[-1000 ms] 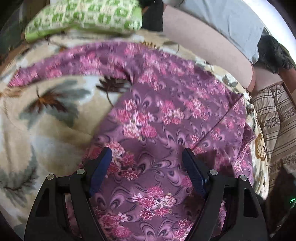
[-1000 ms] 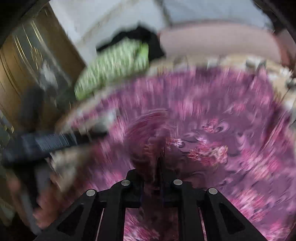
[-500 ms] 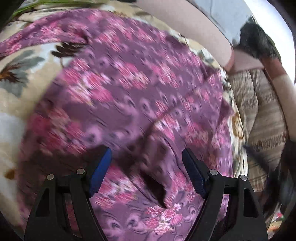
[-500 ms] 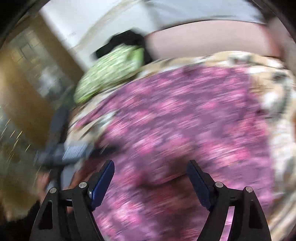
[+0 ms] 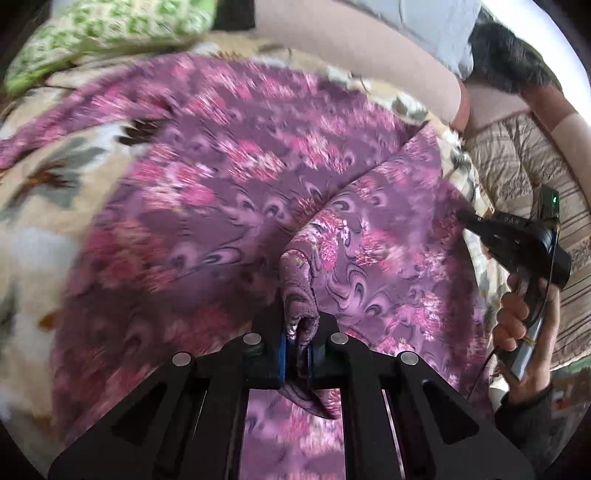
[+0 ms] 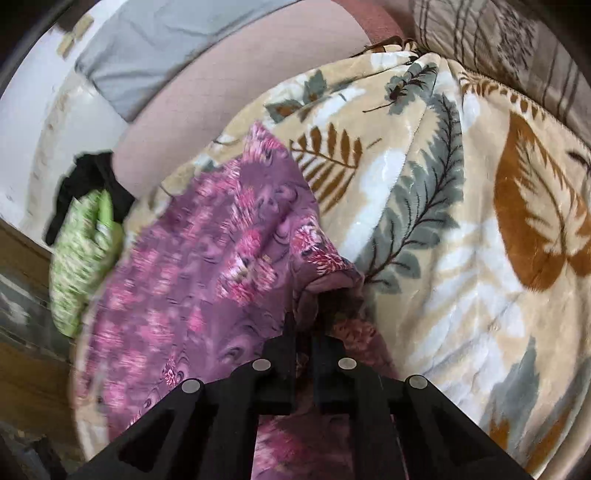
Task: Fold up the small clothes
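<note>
A purple garment with pink flowers (image 5: 229,192) lies spread on a beige blanket with a leaf print (image 5: 40,192). My left gripper (image 5: 297,341) is shut on a bunched fold of the garment near its lower edge. My right gripper (image 6: 304,334) is shut on another edge of the same garment (image 6: 207,266), lifting it off the blanket (image 6: 461,221). The right gripper and the hand holding it also show at the right of the left wrist view (image 5: 517,236).
A green checked pillow (image 5: 110,29) lies at the far left of the bed, with dark clothing (image 6: 92,177) beside it. A pink headboard (image 5: 351,48) and a grey pillow (image 6: 155,48) run along the back. A striped quilt (image 5: 524,158) lies to the right.
Both grippers were open half a second ago and are now shut on the garment. The right gripper has swung to the garment's right edge, and the cloth is pulled up into folds.
</note>
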Available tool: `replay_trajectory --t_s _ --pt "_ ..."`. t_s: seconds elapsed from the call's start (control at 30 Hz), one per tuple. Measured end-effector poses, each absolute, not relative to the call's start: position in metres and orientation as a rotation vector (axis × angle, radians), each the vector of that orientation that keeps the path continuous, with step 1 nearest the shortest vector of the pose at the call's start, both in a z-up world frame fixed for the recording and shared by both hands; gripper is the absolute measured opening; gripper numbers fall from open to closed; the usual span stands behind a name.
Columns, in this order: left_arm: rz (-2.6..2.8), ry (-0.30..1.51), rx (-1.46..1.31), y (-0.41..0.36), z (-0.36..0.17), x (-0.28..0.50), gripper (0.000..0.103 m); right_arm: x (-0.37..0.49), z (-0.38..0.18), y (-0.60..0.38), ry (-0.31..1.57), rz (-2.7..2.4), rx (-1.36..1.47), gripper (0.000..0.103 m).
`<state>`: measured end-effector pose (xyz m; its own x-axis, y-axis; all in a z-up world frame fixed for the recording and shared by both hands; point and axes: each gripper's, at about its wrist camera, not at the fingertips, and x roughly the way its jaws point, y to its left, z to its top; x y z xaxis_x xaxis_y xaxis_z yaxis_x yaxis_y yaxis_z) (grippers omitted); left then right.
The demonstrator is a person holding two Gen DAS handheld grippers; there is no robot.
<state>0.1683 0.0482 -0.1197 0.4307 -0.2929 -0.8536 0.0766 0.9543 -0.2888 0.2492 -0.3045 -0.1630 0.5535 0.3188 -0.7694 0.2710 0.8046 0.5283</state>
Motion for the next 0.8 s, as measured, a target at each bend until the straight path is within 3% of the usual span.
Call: replay_trajectory --t_s 0.07,0.2,0.37,0.53,0.6,0.63,0.67,0.8 --pt "-0.170 1.082 -0.227 0.055 -0.119 0.162 0.006 0.243 -0.158 -0.298 1.007 0.047 0.613 0.006" --pt "-0.185 1.219 -0.184 0.045 -0.160 0.173 0.007 0.257 -0.189 -0.281 1.117 0.028 0.587 0.006" --pt "-0.203 1.182 -0.164 0.055 -0.156 0.166 0.023 0.243 -0.174 -0.290 1.029 0.068 0.605 0.008" --pt "-0.146 1.152 -0.187 0.070 -0.138 0.151 0.024 0.198 -0.160 -0.289 0.981 0.093 0.615 0.026" --pt "-0.103 1.109 -0.163 0.077 -0.127 0.140 0.042 0.175 -0.149 -0.278 0.955 0.118 0.592 0.033" --pt "-0.084 1.091 -0.163 0.080 -0.122 0.134 0.059 0.164 -0.140 -0.268 0.947 0.125 0.562 0.041" --pt "-0.069 1.060 -0.168 0.084 -0.115 0.127 0.065 0.158 -0.134 -0.262 0.936 0.133 0.544 0.045" --pt "-0.061 1.002 -0.165 0.085 -0.098 0.114 0.065 0.124 -0.100 -0.222 0.893 0.192 0.459 0.054"
